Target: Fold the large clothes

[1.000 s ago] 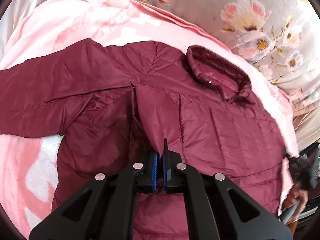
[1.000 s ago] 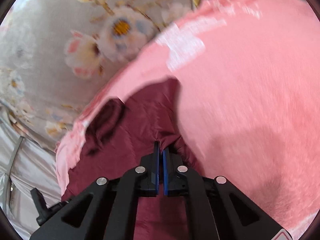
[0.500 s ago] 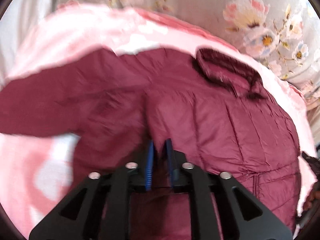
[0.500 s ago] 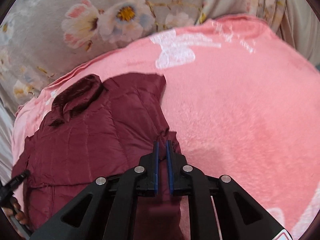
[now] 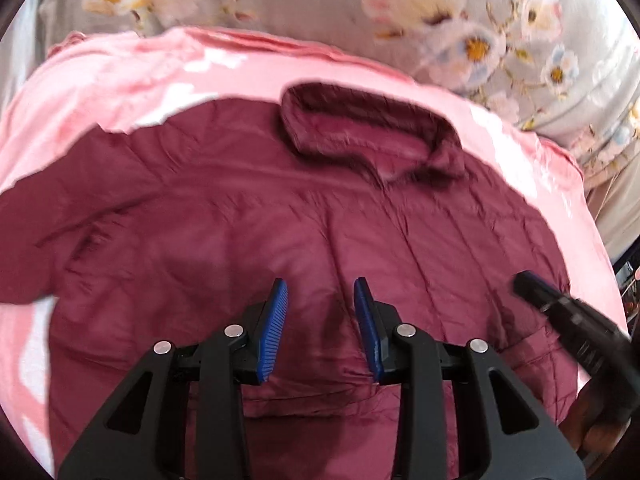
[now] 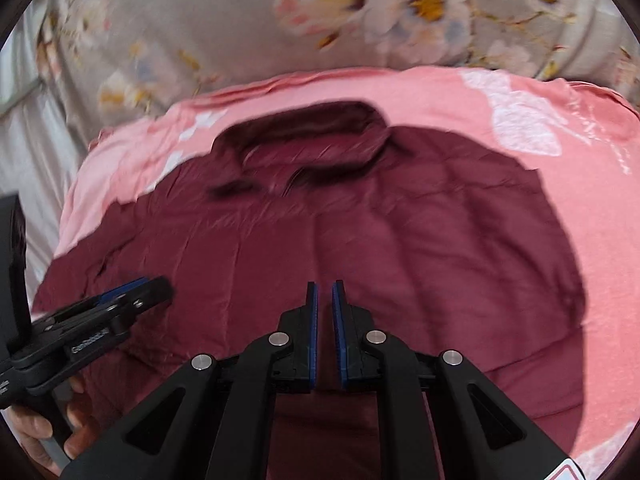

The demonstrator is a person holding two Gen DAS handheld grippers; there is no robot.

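Left sleeve [image 5: 60,216]: spread out to the left onto the pink blanket [image 5: 120,76].
Left tool [image 5: 320,292]: above the jacket's lower front, jaws apart and just been opening, no cloth between the blue pads.
Jacket [image 5: 280,220]: maroon, quilted, lying flat, front up, on the pink blanket on the bed.
Collar [image 5: 360,132]: at the far end, toward the floral bedding [image 5: 320,8].
Right tool [image 6: 325,292]: over the jacket's lower middle, jaws a narrow slit apart, nothing pinched.
Right side of jacket [image 6: 500,240]: no sleeve shows spread on the blanket here.
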